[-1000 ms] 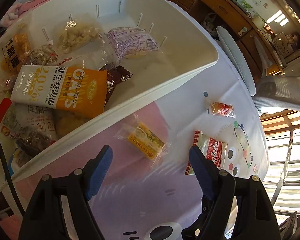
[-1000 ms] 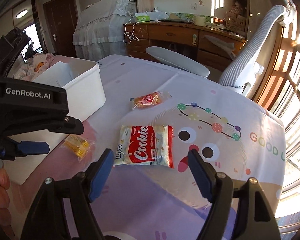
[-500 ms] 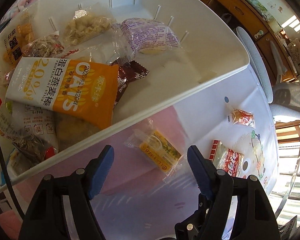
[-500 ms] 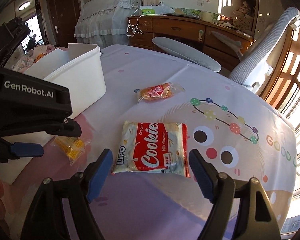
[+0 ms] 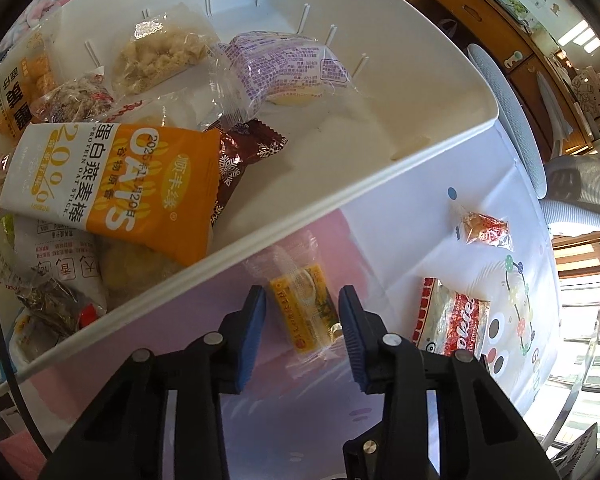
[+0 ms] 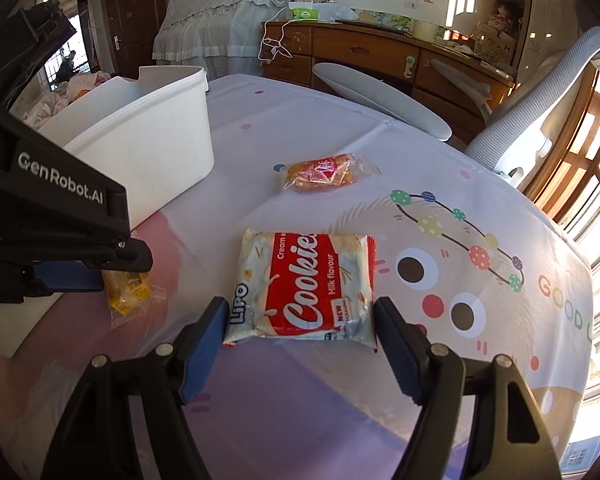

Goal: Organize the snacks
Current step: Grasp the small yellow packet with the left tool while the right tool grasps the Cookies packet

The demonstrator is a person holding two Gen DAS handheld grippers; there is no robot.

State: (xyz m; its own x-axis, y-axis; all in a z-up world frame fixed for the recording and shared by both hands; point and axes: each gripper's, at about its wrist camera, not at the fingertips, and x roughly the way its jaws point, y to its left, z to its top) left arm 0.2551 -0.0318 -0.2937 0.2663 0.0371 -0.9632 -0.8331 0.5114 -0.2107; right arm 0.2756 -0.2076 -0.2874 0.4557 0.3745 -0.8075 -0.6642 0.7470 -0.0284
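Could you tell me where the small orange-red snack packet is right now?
The orange-red snack packet lies alone on the tablecloth, beyond the cookie pack and right of the white bin.

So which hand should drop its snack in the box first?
Probably the left gripper: its fingers straddle the yellow snack packet right beside the white bin. The right gripper brackets the cookie pack, farther away.
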